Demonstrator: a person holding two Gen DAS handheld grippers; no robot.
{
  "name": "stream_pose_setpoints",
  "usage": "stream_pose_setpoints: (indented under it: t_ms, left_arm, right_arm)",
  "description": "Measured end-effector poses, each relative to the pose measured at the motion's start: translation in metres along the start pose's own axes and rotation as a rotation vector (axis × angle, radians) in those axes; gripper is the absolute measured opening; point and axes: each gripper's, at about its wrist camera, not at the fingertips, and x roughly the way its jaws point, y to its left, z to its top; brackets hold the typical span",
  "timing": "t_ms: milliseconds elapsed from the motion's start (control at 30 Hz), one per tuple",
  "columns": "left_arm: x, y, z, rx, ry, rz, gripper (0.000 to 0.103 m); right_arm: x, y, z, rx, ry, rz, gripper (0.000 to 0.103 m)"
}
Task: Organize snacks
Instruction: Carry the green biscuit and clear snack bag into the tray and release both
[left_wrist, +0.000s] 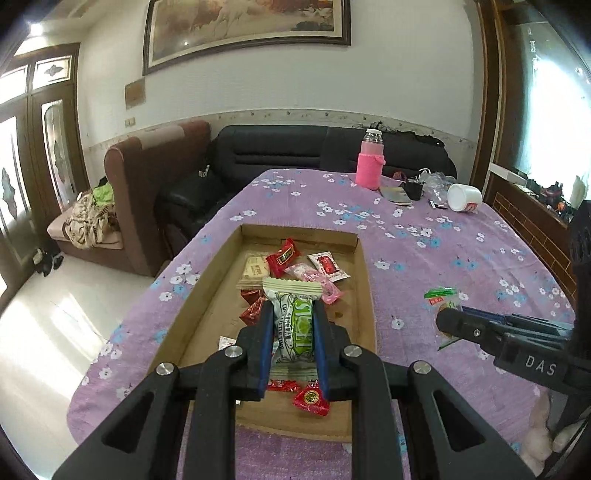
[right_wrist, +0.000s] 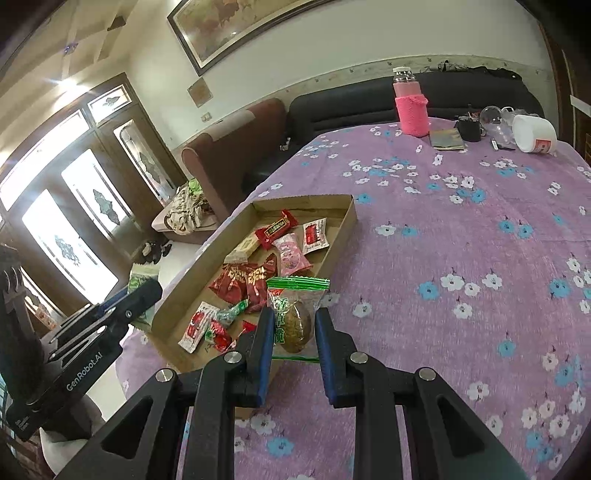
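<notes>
A shallow cardboard tray (left_wrist: 365, 266) lies on the purple flowered tablecloth and holds several wrapped snacks, red, pink and beige. My left gripper (left_wrist: 293, 310) is shut on a green-and-white snack bar (left_wrist: 295, 325) and holds it above the tray's near half. My right gripper (right_wrist: 293, 314) is shut on a clear green-topped packet with a brown snack inside (right_wrist: 295, 321), held over the tray's (right_wrist: 347, 221) right rim. The right gripper also shows in the left wrist view (left_wrist: 448, 323), right of the tray.
A pink-sleeved bottle (left_wrist: 370, 162), a white cup on its side (left_wrist: 463, 197), a dark cup and clutter stand at the table's far end. Sofas stand beyond the table. The table's left edge runs close beside the tray.
</notes>
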Motion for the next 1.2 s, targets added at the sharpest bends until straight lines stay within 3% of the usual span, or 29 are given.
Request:
stream_pose_setpoints:
  t_ms: [533, 1067, 1200]
  left_arm:
    - [0.005, 0.026, -0.006, -0.031, 0.021, 0.038, 0.019]
    - [0.067, 0.084, -0.021, -0.123, 0.142, 0.07, 0.019]
    - [0.082, 0.087, -0.023, -0.124, 0.171, 0.076, 0.019]
  right_arm:
    - [0.015, 0.035, -0.003, -0.062, 0.028, 0.011, 0.025]
    - [0.082, 0.064, -0.012, -0.111, 0.15, -0.009, 0.025]
    - [0.094, 0.068, -0.018, -0.128, 0.175, -0.051, 0.025]
